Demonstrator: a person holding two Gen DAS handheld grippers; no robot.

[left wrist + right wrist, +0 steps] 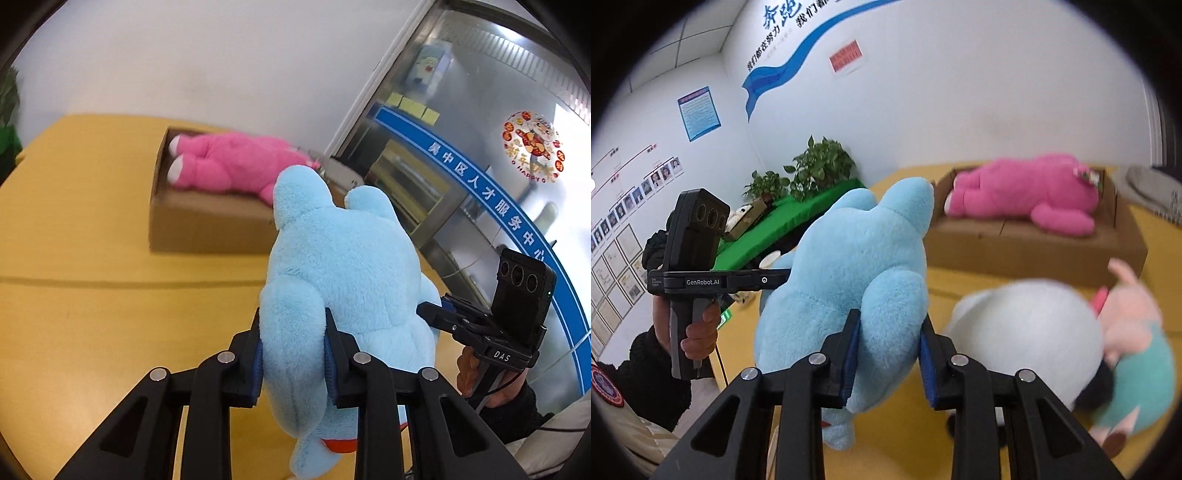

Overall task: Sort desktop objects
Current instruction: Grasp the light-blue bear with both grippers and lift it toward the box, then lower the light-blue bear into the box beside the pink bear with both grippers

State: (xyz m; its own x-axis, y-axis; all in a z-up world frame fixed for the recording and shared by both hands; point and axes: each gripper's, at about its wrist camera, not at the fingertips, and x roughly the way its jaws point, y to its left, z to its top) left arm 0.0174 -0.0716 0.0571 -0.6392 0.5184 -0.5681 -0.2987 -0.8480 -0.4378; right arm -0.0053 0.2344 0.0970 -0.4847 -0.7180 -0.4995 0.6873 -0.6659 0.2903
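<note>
over yellow table (74,258), both grippers (293,332) (890,332) pinch blue plush (343,258).

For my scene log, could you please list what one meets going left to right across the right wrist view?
Left gripper → blue plush toy → white plush toy → pink-and-teal plush toy.

The blue plush toy (343,266) hides the near right corner of the cardboard box (207,229) and the pink plush's (229,162) head end. Its own lower end runs off the frame bottom, and its face cannot be seen. The white plush (1027,332) and pink-and-teal plush (1134,354) are motion-blurred, details unreadable. Wall photographs (639,192) are too small to identify.
</note>
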